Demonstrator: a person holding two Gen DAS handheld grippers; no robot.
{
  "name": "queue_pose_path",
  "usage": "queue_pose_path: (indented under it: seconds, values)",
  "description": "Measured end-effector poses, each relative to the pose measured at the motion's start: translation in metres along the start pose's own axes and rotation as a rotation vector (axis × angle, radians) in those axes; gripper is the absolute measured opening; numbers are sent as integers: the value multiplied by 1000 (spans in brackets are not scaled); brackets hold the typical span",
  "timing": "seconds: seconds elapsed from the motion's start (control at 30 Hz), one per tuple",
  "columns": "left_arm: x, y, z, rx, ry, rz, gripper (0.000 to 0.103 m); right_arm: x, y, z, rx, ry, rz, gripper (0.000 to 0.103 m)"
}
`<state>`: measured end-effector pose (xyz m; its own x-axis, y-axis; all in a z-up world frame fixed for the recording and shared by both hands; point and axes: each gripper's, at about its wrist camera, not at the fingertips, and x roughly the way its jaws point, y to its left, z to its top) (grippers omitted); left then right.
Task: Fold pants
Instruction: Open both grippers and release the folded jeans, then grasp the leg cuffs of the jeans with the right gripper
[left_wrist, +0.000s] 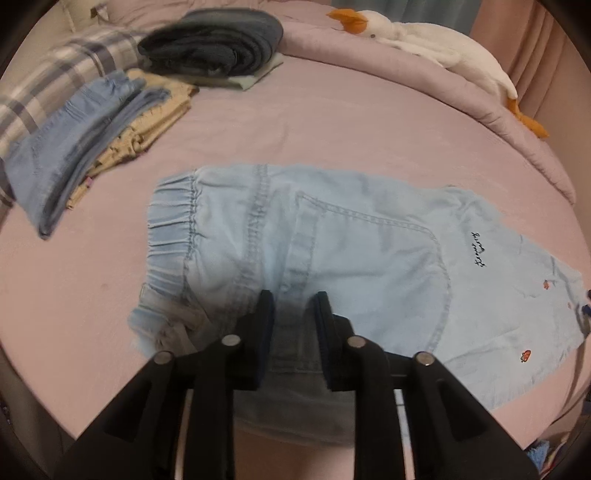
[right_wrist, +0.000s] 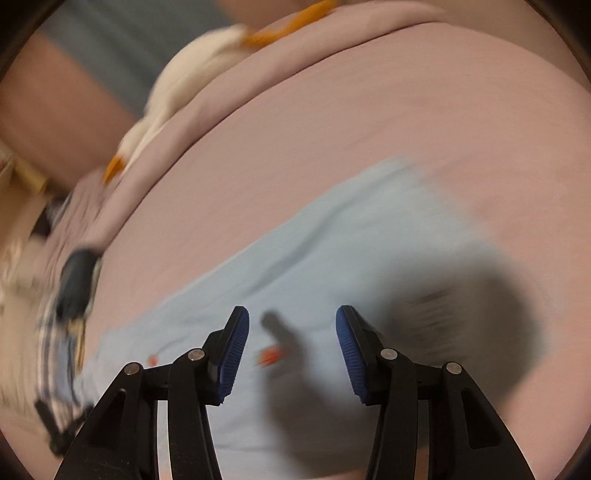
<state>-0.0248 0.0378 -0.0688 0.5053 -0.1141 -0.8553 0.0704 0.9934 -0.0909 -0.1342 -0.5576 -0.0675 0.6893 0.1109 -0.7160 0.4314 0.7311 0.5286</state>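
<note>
Light blue denim pants (left_wrist: 351, 243) lie on the pink bed sheet (left_wrist: 295, 122), waistband to the left, legs running right. They have small orange embroidery and black script. My left gripper (left_wrist: 293, 299) hovers over the near edge of the pants near the waist, jaws a little apart with nothing clearly between them. My right gripper (right_wrist: 291, 314) is open and empty just above the pants' leg (right_wrist: 332, 258); that view is motion-blurred. An orange embroidered mark (right_wrist: 271, 356) shows between the fingers.
Folded clothes lie at the back left: a blue and beige pile (left_wrist: 92, 140) and a dark denim stack (left_wrist: 214, 40). A white plush goose (left_wrist: 424, 40) lies on the rolled pink duvet (left_wrist: 480, 107) at the back right.
</note>
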Motion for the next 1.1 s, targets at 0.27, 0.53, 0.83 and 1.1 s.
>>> queue_pose_path:
  seconds: [0.27,0.53,0.83,1.1]
  values:
    - [-29,-83,-21,230,-61,-110,43,-17,53,-24,-149,1,131,49]
    - [-11,-135,-47,376,24,-157,44,18,119,-80,-342,211,332,49]
    - [-2,-130,-50,363,55,-170,47,-2,9,-35,-49,108,242,49]
    - [-1,-134,-46,356,60,-145,49,-48,-54,-3,156,-106,67,49]
